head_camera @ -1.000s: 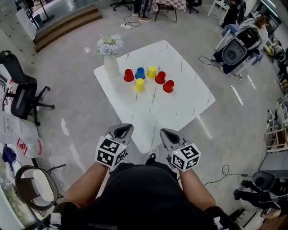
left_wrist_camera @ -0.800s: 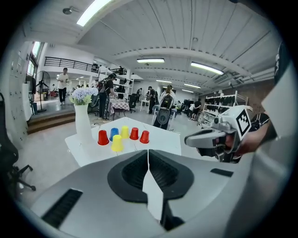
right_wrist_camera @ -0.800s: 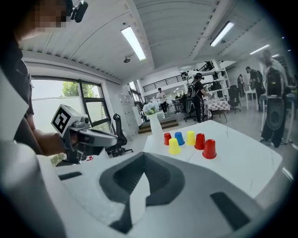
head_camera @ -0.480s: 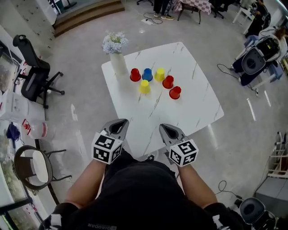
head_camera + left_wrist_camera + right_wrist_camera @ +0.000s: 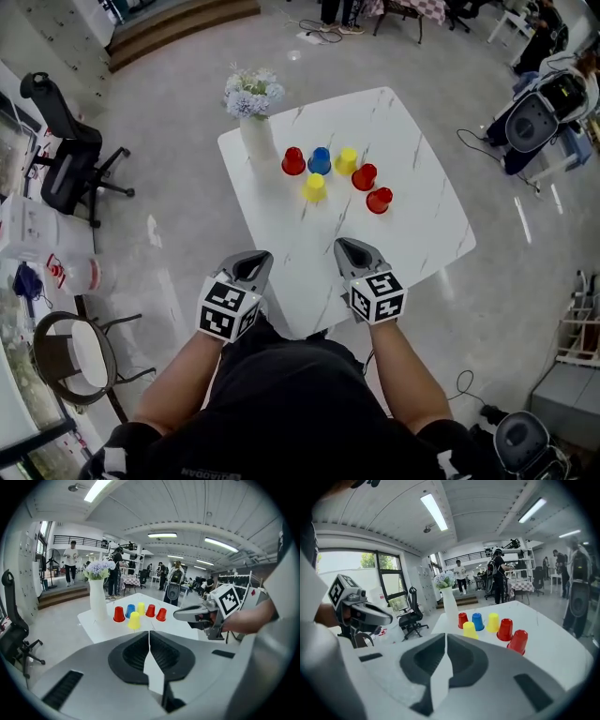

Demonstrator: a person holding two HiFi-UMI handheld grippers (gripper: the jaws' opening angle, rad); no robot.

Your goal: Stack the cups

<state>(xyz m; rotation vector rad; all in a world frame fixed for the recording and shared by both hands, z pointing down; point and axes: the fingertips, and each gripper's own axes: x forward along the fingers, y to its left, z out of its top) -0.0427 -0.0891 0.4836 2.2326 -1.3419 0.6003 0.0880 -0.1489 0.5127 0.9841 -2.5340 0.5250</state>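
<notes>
Head view: your left gripper [image 5: 251, 265] and right gripper [image 5: 351, 251] hover over the near edge of the white marble table [image 5: 422, 234]. Six upturned plastic cups [image 5: 314, 187], red, blue and yellow, stand unstacked farther on, beside a white flower vase [image 5: 257, 141].

Left gripper view: its jaws are pressed together, empty, and your right gripper crosses at the right.

Right gripper view: its jaws are closed on nothing, with the cups ahead.

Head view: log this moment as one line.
stage: not started | left claw: shut, empty | right claw: shut, empty | six coloured plastic cups: unstacked, upside down, white marble table

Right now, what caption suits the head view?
Left gripper and right gripper, both shut, poised before a marble table with six cups.
</notes>
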